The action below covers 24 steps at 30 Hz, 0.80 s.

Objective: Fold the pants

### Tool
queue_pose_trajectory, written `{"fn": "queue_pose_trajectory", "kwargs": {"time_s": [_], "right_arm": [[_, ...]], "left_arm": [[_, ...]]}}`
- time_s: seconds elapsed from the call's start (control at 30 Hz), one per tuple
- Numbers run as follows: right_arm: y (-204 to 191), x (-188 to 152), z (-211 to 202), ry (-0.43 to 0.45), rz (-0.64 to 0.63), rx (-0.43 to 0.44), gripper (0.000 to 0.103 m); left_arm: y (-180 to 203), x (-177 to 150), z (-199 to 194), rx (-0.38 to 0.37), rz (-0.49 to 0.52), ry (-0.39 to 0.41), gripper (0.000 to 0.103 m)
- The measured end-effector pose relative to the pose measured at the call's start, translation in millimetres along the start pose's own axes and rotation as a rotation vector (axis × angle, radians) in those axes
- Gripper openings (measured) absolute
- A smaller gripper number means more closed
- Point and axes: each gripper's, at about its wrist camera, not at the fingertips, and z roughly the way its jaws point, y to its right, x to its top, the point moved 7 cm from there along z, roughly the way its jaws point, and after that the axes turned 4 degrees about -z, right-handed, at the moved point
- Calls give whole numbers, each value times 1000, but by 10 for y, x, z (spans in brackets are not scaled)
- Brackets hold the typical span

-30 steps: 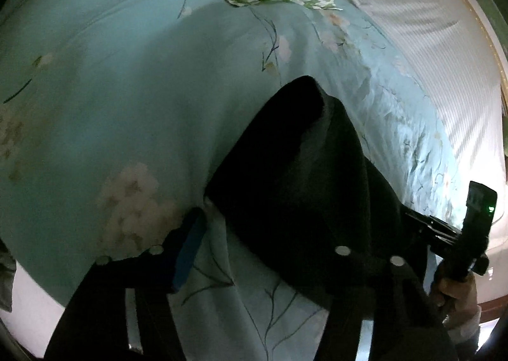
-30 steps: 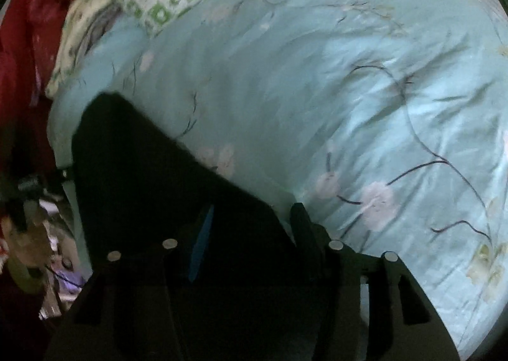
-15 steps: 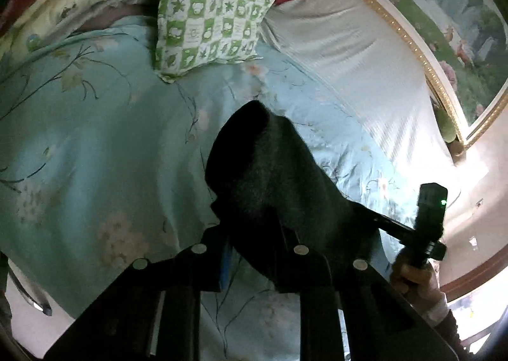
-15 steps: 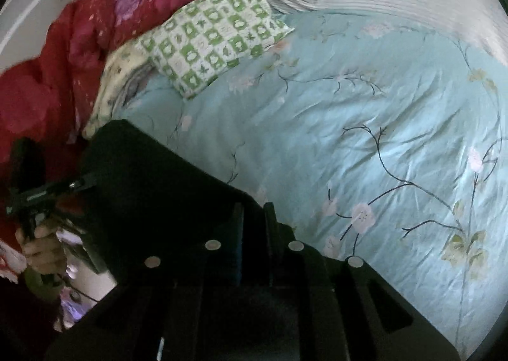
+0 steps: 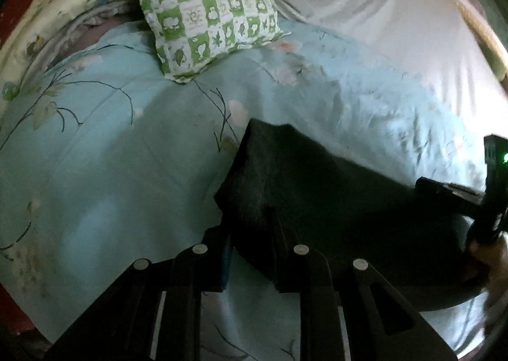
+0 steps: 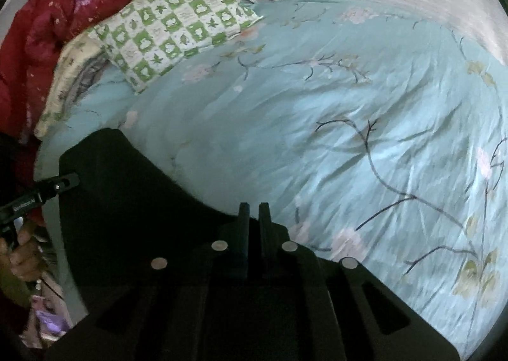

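Mid-fold: I hold the black pants [image 5: 304, 189] above the blue flowered bed [image 5: 104, 151], one edge in each hand. My left fingers [image 5: 250, 234] clamp the cloth between them; my right fingers [image 6: 253, 218] are pressed nearly together on the other edge. Next, I judge, both edges must travel forward together and be laid down level. The dark cloth swallows its own creases, so waistband and legs cannot be told apart; its lower part is cut off.
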Motion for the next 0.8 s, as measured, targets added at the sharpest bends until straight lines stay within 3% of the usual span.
{"fn": "queue_pose_trajectory", "kwargs": {"time_s": [0.13, 0.23, 0.3, 0.4, 0.5, 0.57, 0.6, 0.8], "right_arm": [[37, -31, 103, 2, -8, -24, 6], [77, -14, 126, -6, -14, -77, 5], [119, -6, 53, -4, 0, -118, 6], [233, -61, -205, 16, 65, -143, 6], [357, -209, -635, 76, 173, -109, 17], [420, -354, -960, 124, 216, -119, 46], [457, -448, -1136, 149, 235, -136, 51], [708, -1162, -1918, 209, 400, -200, 54]], "left_arm": [[-21, -136, 110, 78, 78, 4, 27], [-73, -140, 65, 60, 57, 0, 32], [-137, -88, -51, 63, 31, 8, 45], [-213, 0, -290, 60, 8, 45, 52], [-237, 91, -568, 78, -1, 98, 53], [-135, 146, -705, 23, -2, 108, 59], [-65, 159, -743, 2, 7, 110, 62], [801, 130, -759, -125, 161, 82, 65]]}}
